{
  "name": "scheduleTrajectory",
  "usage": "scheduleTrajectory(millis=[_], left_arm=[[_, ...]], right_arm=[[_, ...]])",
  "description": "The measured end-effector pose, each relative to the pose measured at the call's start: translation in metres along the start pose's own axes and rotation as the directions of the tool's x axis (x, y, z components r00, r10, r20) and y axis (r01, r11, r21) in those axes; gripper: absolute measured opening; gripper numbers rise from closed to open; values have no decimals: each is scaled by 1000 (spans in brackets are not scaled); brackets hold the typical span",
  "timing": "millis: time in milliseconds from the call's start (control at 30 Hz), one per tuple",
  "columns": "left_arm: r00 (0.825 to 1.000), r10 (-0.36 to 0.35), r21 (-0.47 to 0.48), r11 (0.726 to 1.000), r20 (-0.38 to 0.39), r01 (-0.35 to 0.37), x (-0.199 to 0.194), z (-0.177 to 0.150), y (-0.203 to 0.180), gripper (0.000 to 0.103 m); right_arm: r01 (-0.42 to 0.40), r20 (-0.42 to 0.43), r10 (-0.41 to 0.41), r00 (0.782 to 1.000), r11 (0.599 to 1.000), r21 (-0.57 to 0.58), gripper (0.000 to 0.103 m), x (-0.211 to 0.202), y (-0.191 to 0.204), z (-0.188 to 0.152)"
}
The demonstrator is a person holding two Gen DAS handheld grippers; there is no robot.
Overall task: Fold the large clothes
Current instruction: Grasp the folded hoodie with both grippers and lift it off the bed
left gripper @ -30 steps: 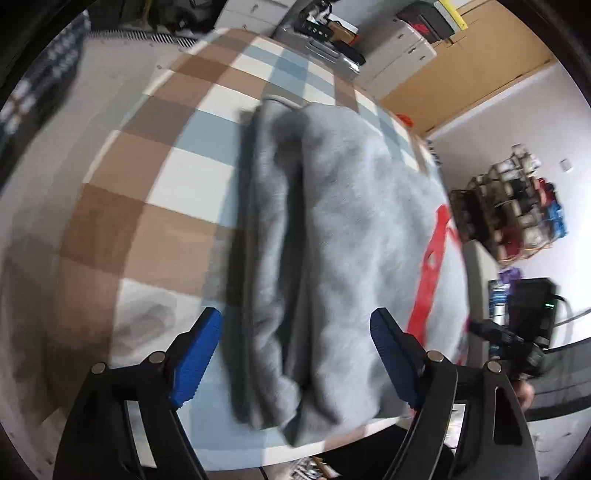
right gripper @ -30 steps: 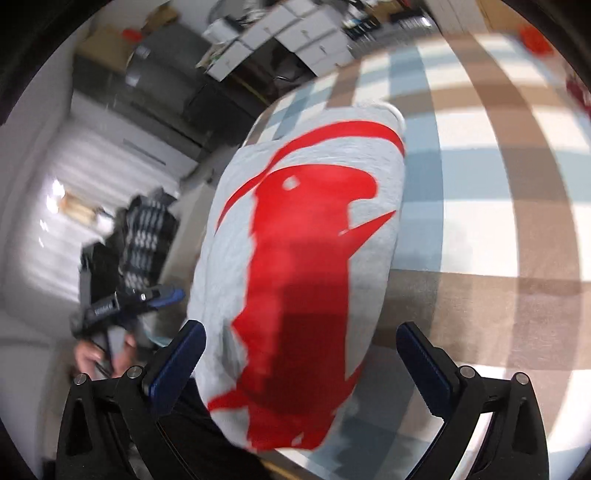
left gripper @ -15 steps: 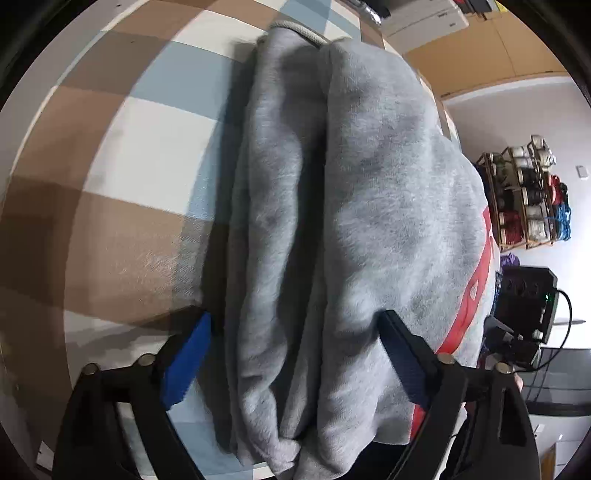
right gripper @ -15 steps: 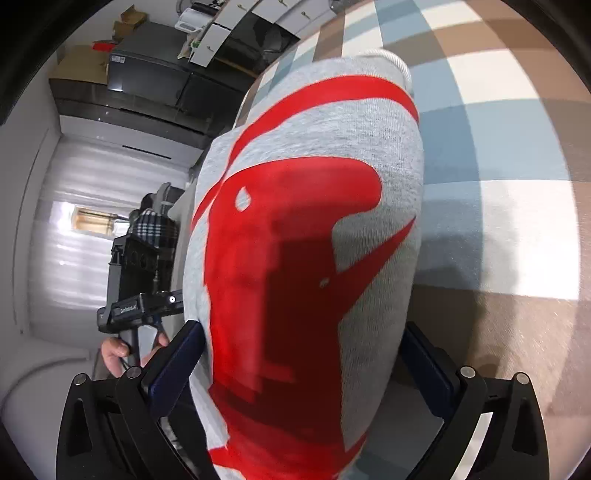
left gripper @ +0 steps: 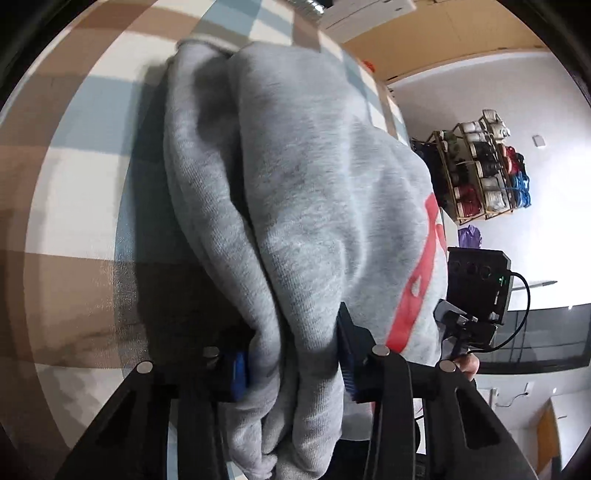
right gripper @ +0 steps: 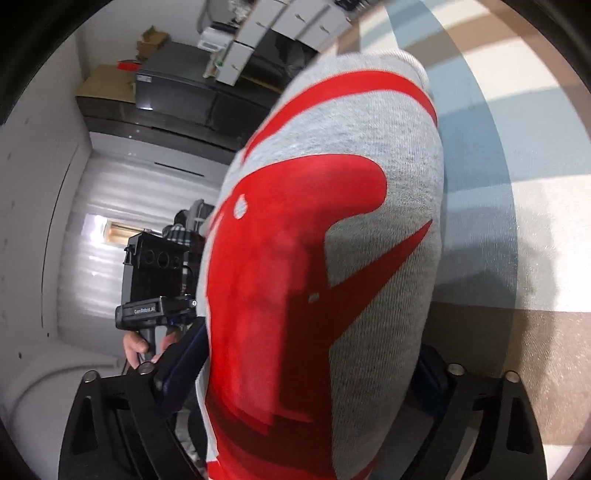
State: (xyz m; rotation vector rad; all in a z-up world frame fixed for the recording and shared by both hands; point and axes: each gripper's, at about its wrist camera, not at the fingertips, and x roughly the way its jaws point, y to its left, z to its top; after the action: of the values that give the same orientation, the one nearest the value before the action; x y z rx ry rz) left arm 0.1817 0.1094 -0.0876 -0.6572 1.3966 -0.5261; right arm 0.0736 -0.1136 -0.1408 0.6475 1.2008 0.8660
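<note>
A folded grey sweatshirt [left gripper: 303, 192] with a red print lies on a checked table cover [left gripper: 74, 177]. My left gripper [left gripper: 291, 365] is shut on the sweatshirt's near edge, its blue pads pressing the bunched layers. In the right wrist view the sweatshirt [right gripper: 373, 280] fills the middle, red print up. My right gripper [right gripper: 306, 373] has closed in on the near edge, both pads against the cloth. The right gripper's body [left gripper: 465, 325] shows in the left wrist view, and the left gripper's body [right gripper: 155, 306] in the right wrist view.
The checked cover [right gripper: 517, 155] spreads right of the sweatshirt. A shelf of spools [left gripper: 484, 166] stands by the white wall. Dark cabinets [right gripper: 177, 96] and white drawer units [right gripper: 280, 22] stand beyond the table.
Both grippers moved forward onto the sweatshirt's near edge and went from open to shut on it. The cloth bunched up between the pads.
</note>
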Motion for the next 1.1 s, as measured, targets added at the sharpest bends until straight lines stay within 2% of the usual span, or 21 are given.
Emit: scheduleTrajectory(millis=[133,333,533,733,767,833,900,1033,1100], left_arm=[[1000,11,31,999,3,-11,7,2,-14,32],[1000,0,45,999,15,-1,5,3,-27,32],[1000,-16,86,996,8,16,6,1,-37,32],[1000,24,20,1000,-13,-24,15,-9,2,33],[1000,18,-7,1000,-20,-18,16,-7,9,35],[998,24,-63,998,-54,-28,18,0,21,46],[996,22,-66,997,-83,-27,24,7,25,54],[995,44,-58,997,-91,-50,36,16,25,60],[995,29,-38,999,-95,-33,45,19,24,60]], right_arm=[[32,41,-29,999,996,-88,87,-3,25,-9],[20,70,-12,998,993,-119,84,-11,49,-16],[-8,101,20,995,993,-114,84,-38,36,-24],[51,40,-50,998,998,-21,86,-13,2,-25],[32,41,-32,999,999,-7,87,-12,-5,-25],[-2,23,1,1000,999,38,96,-11,-14,-21],[8,2,-8,1000,998,59,103,-6,-21,-17],[6,-4,-6,1000,999,46,103,7,-23,-8],[-8,-5,8,1000,999,46,103,8,-23,-8]])
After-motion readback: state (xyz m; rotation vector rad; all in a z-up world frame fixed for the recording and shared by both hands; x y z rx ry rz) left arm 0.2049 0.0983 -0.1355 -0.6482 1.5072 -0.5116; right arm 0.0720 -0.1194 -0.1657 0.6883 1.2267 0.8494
